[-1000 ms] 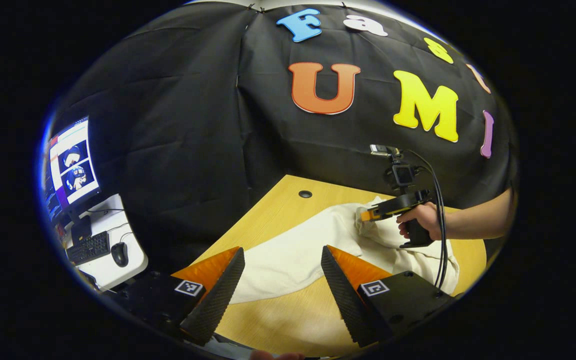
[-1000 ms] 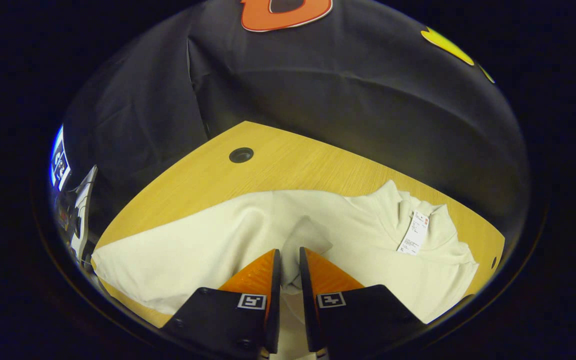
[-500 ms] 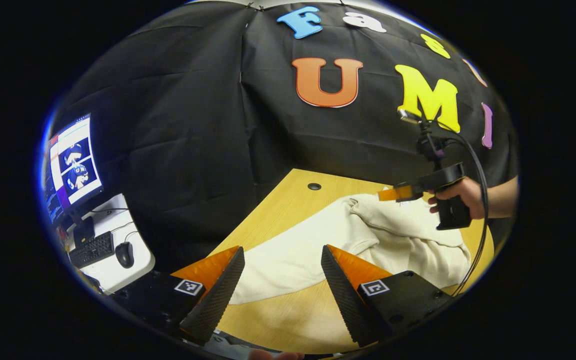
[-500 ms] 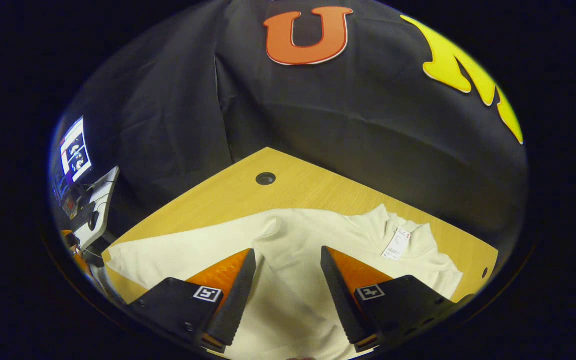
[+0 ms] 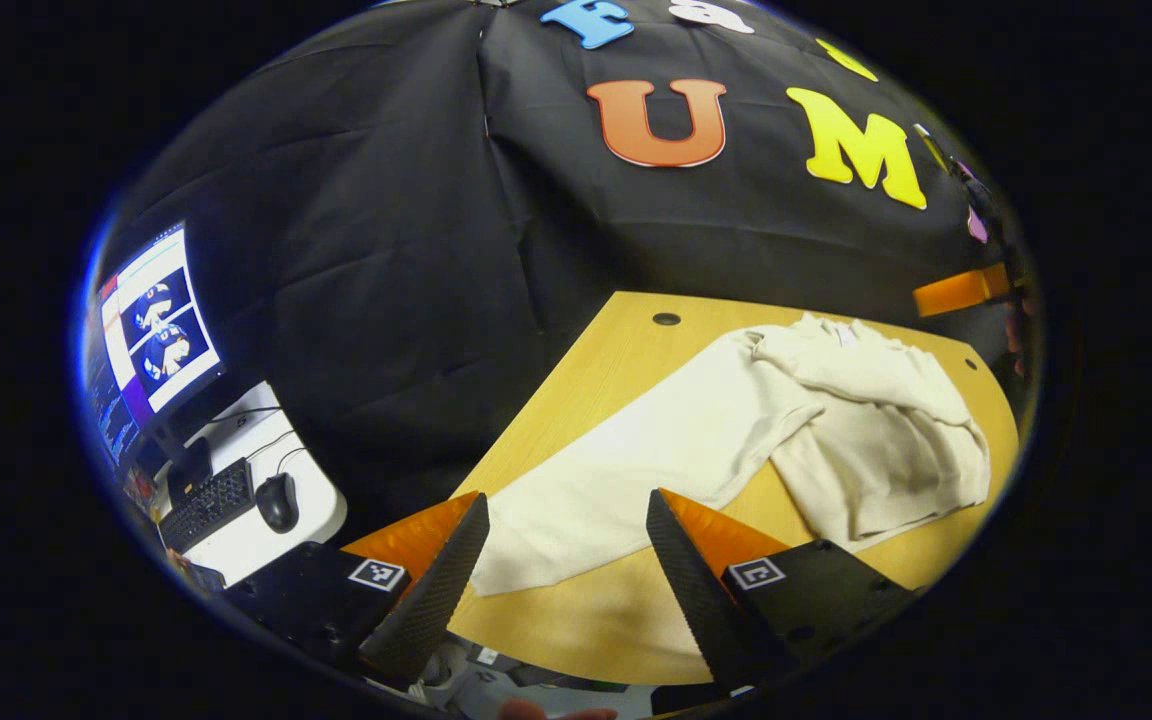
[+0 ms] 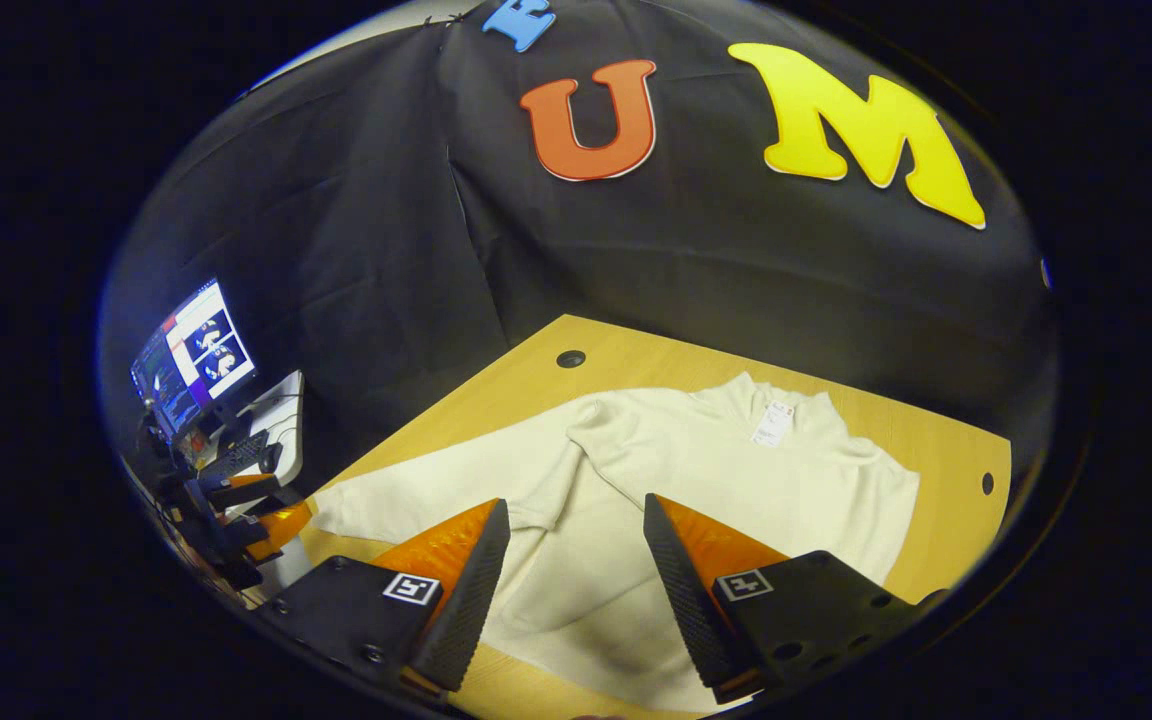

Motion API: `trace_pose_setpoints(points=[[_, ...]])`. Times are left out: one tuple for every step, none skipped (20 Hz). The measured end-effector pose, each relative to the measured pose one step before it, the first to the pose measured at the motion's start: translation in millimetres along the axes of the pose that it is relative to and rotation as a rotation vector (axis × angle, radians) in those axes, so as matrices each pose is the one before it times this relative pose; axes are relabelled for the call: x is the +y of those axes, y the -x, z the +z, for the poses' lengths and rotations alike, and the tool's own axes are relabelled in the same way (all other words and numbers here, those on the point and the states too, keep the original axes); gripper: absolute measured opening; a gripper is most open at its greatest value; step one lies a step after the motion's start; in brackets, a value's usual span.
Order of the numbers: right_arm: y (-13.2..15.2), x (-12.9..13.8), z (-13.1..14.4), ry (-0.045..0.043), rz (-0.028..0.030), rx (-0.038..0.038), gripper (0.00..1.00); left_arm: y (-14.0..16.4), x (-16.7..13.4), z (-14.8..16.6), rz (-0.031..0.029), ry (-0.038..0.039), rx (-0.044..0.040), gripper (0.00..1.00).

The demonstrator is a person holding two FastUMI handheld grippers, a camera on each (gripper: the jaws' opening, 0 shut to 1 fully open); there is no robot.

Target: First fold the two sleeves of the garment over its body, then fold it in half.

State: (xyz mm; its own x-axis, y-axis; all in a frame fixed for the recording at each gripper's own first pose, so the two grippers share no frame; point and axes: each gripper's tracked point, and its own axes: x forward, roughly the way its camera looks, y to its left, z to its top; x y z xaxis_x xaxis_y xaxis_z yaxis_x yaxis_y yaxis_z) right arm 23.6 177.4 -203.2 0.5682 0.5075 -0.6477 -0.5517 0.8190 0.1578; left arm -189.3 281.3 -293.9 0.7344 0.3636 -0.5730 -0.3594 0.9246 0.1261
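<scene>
white tag on garment collar (print too small to read)

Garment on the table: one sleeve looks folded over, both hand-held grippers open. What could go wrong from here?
1. The other sleeve reaches the table's near edge, so a grasp could drag it off.
2. The folded sleeve lies loosely on the garment; pulling may undo it.
3. The left hand-held gripper might pinch body cloth along with the sleeve.
</scene>
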Motion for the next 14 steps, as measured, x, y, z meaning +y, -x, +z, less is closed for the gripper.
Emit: trace_pose_setpoints(points=[[6.89, -2.87, -1.78, -0.00100, -0.00683, -0.00050, 0.85, -8.76, 10.94, -11.19, 0.00784, -0.01450, 0.01954, 1.00], [3.84, -3.80, -0.80, 0.00277, -0.00545, 0.00253, 0.84, -7.54, 11.28, -11.62, 0.02363, -0.01456, 0.02747, 1.00], [3.36, -7.03, -4.23, 0.00669, -0.01965, 0.01060, 0.84, -7.36, 10.71, -9.32, 0.02800, -0.01501, 0.01978, 1.00], [2.27, -7.34, -3.08, -0.00714, -0.01951, 0.00924, 0.85, -6.23, 5.81, -5.46, 0.01465, -0.01217, 0.00913, 1.00], [1.50, -5.00, -3.05, -0.02501, -0.01680, 0.00975, 0.85, -7.58, 0.94, -5.67, -0.00627, -0.00474, 0.00203, 1.00], [1.64, -0.90, -4.81, -0.03183, -0.00712, 0.00902, 0.85, -6.18, -1.06, -4.63, -0.00944, 0.00271, -0.00093, 1.00], [0.97, -2.94, -5.81, -0.02013, -0.00967, 0.01116, 0.85, -5.70, -0.46, -7.24, -0.00724, 0.00684, 0.01094, 1.00], [1.34, -3.98, -5.60, -0.00512, -0.01098, 0.01296, 0.84, -5.96, -0.86, -7.36, -0.00721, 0.01214, 0.01601, 1.00], [3.59, -2.32, -5.08, 0.00181, -0.00769, 0.00928, 0.85, -5.92, -0.80, -6.30, -0.00958, 0.01112, 0.01351, 1.00], [5.88, 0.56, -4.15, 0.00163, -0.00206, 0.00407, 0.85, -4.39, 0.14, -4.40, -0.00013, 0.00454, 0.01216, 1.00], [3.21, 0.40, -1.84, 0.00396, -0.00198, 0.00117, 0.84, -3.03, -1.06, -3.02, -0.01050, 0.00114, 0.00828, 1.00], [1.36, -0.24, 0.58, 0.00357, -0.00298, -0.00090, 0.85, -2.69, -1.50, 1.37, -0.00861, -0.00174, -0.01115, 1.00], [0.95, 1.02, -0.18, 0.00075, -0.00177, -0.00179, 0.85, -0.66, -0.72, -1.69, -0.00987, -0.00473, 0.00303, 1.00], [1.26, 2.08, 0.72, -0.00889, 0.00391, -0.00069, 0.85, -0.68, -0.68, 0.28, -0.01032, 0.00072, -0.00981, 1.00]])
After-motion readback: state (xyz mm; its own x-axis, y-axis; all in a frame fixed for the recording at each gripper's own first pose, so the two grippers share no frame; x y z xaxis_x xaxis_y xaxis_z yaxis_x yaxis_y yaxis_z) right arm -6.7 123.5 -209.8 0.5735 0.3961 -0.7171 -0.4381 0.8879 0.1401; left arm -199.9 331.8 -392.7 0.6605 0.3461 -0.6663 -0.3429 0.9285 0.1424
